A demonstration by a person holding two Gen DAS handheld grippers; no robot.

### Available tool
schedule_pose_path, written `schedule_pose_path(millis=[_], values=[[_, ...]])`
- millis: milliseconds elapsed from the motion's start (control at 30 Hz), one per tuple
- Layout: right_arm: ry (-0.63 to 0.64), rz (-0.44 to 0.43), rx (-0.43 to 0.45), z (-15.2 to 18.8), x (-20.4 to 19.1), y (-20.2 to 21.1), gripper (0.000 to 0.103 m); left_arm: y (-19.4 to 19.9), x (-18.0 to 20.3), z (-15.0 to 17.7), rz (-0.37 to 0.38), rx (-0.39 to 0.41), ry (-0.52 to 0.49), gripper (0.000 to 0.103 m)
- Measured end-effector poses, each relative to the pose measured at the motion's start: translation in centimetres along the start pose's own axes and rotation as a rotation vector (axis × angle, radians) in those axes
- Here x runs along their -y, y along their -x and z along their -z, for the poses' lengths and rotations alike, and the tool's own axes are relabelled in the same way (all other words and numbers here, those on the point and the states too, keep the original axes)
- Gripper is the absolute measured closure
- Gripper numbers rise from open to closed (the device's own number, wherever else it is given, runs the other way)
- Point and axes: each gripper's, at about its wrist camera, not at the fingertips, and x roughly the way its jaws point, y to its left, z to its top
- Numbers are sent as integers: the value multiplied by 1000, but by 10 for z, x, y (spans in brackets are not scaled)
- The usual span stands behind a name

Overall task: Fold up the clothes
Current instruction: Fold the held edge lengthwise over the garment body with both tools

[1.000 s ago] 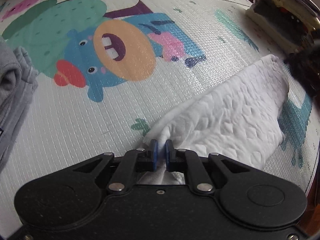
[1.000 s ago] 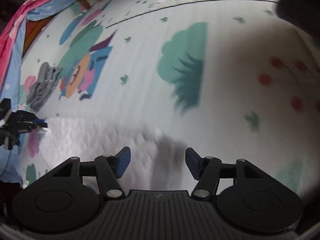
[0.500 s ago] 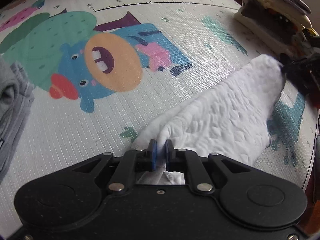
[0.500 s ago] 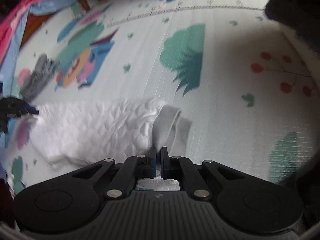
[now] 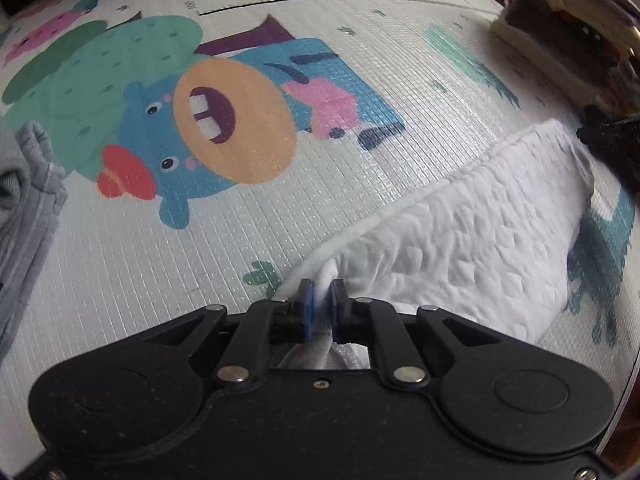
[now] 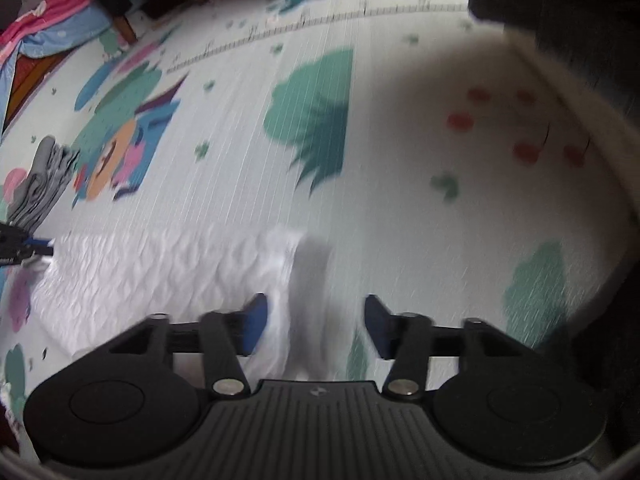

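On a cartoon play mat, a white quilted garment lay stretched flat. The left gripper pinched one corner tight. The right gripper was opening its jaws, the garment's far end between them, unpressed.

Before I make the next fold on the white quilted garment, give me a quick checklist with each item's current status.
1. Left gripper pinched on the white quilted garment: ok, corner is between the blue pads.
2. Right gripper gripping the garment: not ok, jaws are opening with grey-white fabric between them, pads off it.
3. Garment lying flat on the cartoon-printed play mat: cannot tell, right wrist view is blurred.
4. Folded grey garment apart from the white one: ok.
5. Stack of folded clothes apart from the white garment: ok.
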Motion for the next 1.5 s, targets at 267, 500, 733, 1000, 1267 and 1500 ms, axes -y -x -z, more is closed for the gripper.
schedule_pose_path(millis=[267,500,733,1000,1267,1500], values=[[188,8,4,-17,-19,-33,96,5,-4,3,34,25,47,96],[157,19,52,-22,-16,-28,97,5,-19,4,55,46,161,96],[107,-10,120,-35,-17,-16,97,11,-37,13,120,104,334,97],[86,91,10,-42,-16,-38,97,7,-35,15,73,101,333,97],[37,79,-22,-48,-10,-28,92,1,-27,13,30,71,238,97],[-41,72,-54,-10,-5,-19,64,1,-23,19,14,89,227,90]])
